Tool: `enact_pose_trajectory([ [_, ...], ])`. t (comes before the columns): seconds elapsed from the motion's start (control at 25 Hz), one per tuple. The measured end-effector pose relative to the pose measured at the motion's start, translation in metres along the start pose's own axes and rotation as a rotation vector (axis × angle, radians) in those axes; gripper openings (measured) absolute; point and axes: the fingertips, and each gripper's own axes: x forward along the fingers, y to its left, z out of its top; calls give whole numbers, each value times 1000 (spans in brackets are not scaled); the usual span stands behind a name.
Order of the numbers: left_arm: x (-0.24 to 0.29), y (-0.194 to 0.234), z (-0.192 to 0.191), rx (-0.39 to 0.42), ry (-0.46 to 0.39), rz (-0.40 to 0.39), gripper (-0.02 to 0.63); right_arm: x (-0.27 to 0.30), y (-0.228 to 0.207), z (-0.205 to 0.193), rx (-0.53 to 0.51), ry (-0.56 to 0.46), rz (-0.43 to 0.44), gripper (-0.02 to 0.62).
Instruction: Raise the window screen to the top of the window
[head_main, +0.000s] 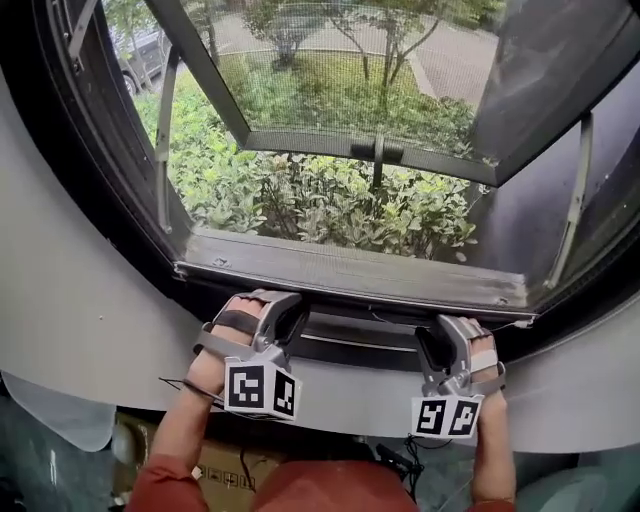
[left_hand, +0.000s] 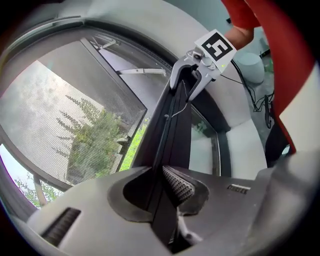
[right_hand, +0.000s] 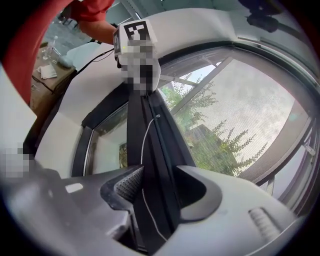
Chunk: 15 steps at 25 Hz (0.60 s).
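Note:
The window screen's dark bottom bar (head_main: 360, 338) lies low along the window's inner sill, just inside the grey outer ledge (head_main: 350, 272). My left gripper (head_main: 278, 312) has its jaws closed on the bar's left part. In the left gripper view the ribbed pad (left_hand: 178, 186) presses the thin black bar (left_hand: 170, 130). My right gripper (head_main: 440, 345) clamps the bar's right part. In the right gripper view the bar (right_hand: 150, 135) fills the gap between the jaws of the right gripper (right_hand: 160, 192), with a thin white cord (right_hand: 142, 150) running along it.
The window sash (head_main: 350, 90) stands swung outward above green shrubs (head_main: 320, 200). Metal stay arms (head_main: 163, 150) (head_main: 575, 190) flank the opening. A curved white wall (head_main: 80, 330) wraps below the sill. A cardboard box (head_main: 215, 465) sits by the person's arms.

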Motion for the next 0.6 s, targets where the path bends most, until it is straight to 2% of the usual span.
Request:
enact_pose_trajectory([
  [0.12, -1, 0, -2, 15, -1, 9, 63, -1, 1, 2, 3, 3, 17, 215],
  [0.24, -4, 1, -2, 29, -9, 11, 65, -3, -3, 4, 2, 7, 37, 192],
  [0.4, -6, 6, 3, 68, -7, 53, 94, -8, -13, 7, -15, 8, 25, 186],
  [0.52, -10, 15, 6, 93, -6, 103, 106, -9, -24, 11, -43, 0, -17, 184],
  [0.6, -14, 23, 9, 106, -14, 148, 106, -11, -37, 15, -75, -14, -83, 140],
])
